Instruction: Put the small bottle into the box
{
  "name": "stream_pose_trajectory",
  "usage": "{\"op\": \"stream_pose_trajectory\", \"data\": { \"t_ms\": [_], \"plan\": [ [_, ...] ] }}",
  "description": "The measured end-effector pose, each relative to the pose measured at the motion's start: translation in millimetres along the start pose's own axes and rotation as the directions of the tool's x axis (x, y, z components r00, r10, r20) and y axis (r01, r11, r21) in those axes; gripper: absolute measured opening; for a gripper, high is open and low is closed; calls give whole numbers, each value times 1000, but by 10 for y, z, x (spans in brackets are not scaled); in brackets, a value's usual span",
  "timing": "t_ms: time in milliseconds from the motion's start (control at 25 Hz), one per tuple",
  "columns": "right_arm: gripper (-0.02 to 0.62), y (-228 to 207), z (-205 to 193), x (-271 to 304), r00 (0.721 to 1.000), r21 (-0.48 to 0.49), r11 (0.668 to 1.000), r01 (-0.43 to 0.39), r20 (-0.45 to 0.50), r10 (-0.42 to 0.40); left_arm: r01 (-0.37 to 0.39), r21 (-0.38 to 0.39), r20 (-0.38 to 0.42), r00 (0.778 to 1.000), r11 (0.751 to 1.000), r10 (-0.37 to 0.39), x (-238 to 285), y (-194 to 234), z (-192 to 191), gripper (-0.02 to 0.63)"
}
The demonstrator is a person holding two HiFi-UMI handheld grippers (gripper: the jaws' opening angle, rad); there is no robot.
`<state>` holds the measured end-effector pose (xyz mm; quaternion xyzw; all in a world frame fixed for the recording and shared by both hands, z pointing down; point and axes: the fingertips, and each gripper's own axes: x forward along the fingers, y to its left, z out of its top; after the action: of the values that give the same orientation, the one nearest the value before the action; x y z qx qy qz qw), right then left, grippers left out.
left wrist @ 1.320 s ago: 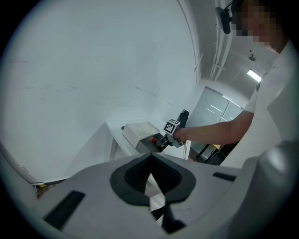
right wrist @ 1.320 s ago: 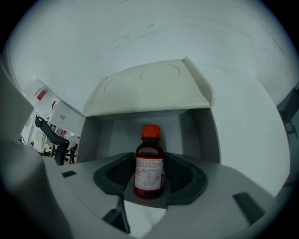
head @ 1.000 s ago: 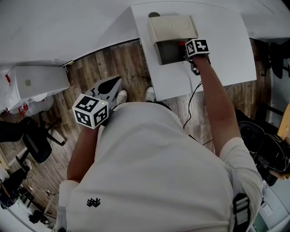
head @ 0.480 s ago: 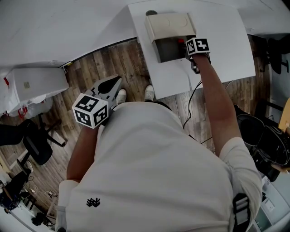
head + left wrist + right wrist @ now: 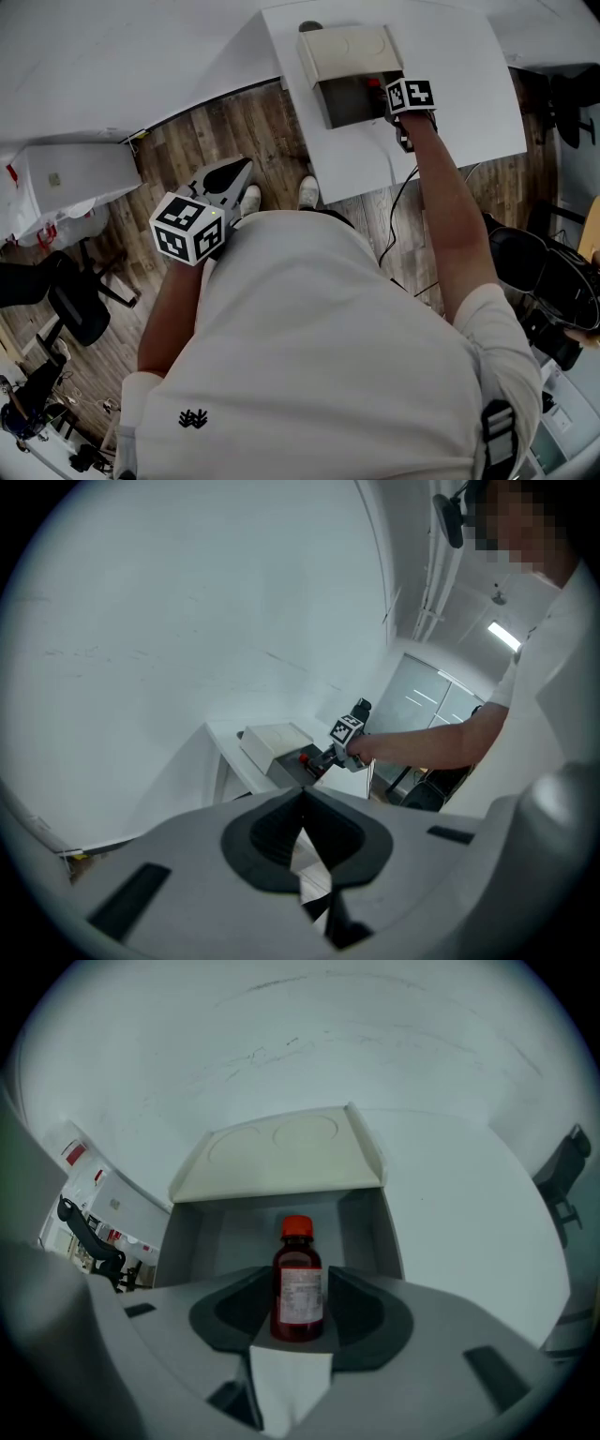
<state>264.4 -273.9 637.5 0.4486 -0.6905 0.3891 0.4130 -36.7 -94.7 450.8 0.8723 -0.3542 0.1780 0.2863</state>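
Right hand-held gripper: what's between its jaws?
The small bottle stands between the right hand-held gripper's jaws, which have just been closing; contact unclear. Shown in right gripper view.

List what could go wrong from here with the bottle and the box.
1. The right gripper has just been closing its jaws on the small bottle between them; a weak grip may let it slip or tip.
2. The bottle looks barely at the box mouth; released now, it might land on the table.
3. The wide jaws might bump the box walls.

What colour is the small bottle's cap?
Red cap on the small bottle; best seen in the right gripper view.
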Motion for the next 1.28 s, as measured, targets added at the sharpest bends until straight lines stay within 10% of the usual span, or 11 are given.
{"op": "stream_pose_trajectory", "data": {
  "t_ms": [1280],
  "plan": [
    [172,78,-166,-372,996,48,997,60,70,-63,108,42,-26,994,993,-107,-24,-3,-45,6]
  ]
}}
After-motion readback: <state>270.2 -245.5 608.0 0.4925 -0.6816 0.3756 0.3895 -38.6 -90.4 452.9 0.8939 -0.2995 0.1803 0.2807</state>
